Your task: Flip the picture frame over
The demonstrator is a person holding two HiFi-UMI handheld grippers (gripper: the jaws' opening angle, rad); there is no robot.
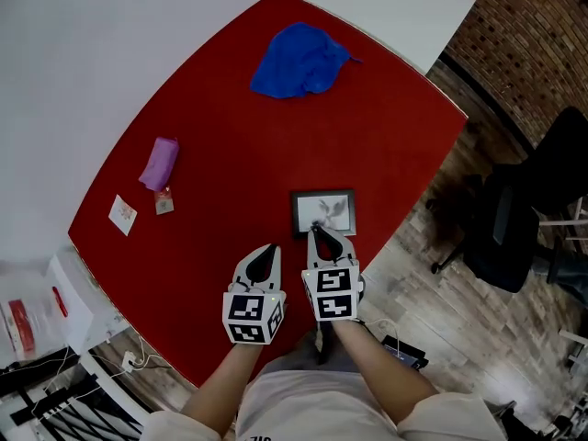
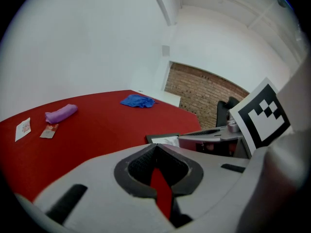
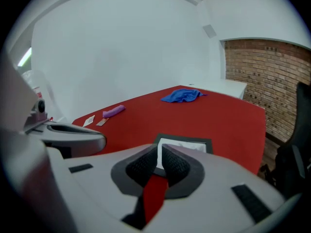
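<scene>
The picture frame point(image 1: 323, 211) is black-rimmed and lies flat, picture side up, on the red table point(image 1: 230, 136) near its front right edge. My right gripper point(image 1: 317, 231) is shut, with its tips just above the frame's near left edge and nothing between them. In the right gripper view the frame point(image 3: 187, 144) lies straight past the closed tips point(image 3: 159, 148). My left gripper point(image 1: 271, 249) is shut and empty over bare red cloth, just left of the frame. In the left gripper view the frame point(image 2: 163, 140) shows beyond the tips point(image 2: 155, 147), next to the right gripper point(image 2: 209, 135).
A crumpled blue cloth point(image 1: 299, 60) lies at the far side. A purple roll point(image 1: 159, 163) and two small packets point(image 1: 164, 200) point(image 1: 122, 214) lie at the left. The table's right edge point(image 1: 432, 177) drops to wooden floor, where a black office chair point(image 1: 514, 219) stands.
</scene>
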